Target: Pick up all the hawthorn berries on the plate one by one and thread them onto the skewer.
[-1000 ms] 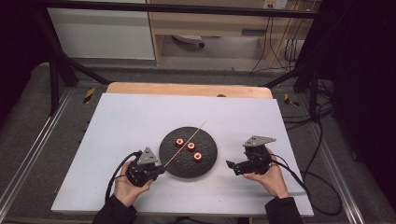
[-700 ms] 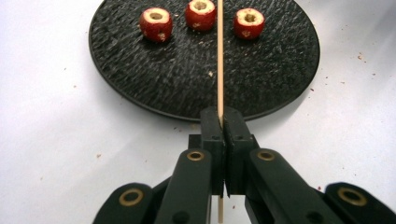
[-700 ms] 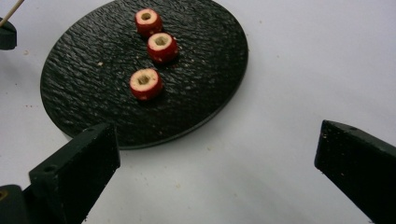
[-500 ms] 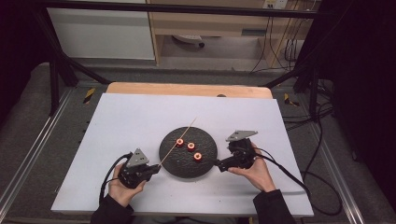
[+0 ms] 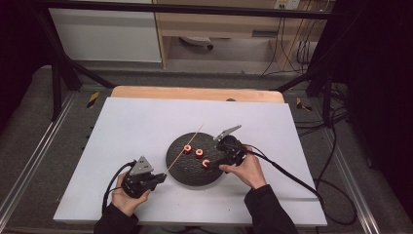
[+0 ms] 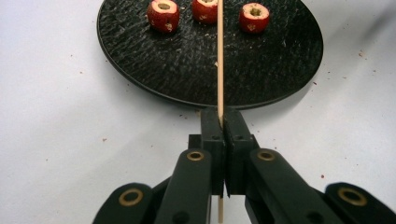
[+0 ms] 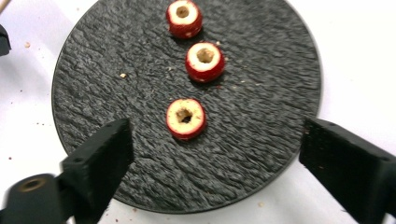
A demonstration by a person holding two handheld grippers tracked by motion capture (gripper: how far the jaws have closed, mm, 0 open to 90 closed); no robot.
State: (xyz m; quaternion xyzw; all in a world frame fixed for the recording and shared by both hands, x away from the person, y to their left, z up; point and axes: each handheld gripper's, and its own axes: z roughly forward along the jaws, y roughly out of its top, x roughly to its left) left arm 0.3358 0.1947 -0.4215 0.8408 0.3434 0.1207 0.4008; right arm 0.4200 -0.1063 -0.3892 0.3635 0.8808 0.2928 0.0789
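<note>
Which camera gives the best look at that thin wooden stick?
The left gripper view: the stick runs up its middle, clamped between the shut fingers. The high view shows it as a thin slanted line; the right gripper view catches just its tip.

A thin wooden skewer (image 6: 220, 56) is being held pointing toward one o'clock over three cored red fruit pieces (image 7: 186, 117) lying upright.

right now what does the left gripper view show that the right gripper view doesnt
Left gripper view: the left gripper shut on a thin wooden skewer that runs out over the plate. Right gripper view: the right gripper with jaws wide apart, which have just been closing, nothing between them, above the nearest fruit piece. Both: the round black plate with three cored red fruit pieces on the white table.
</note>
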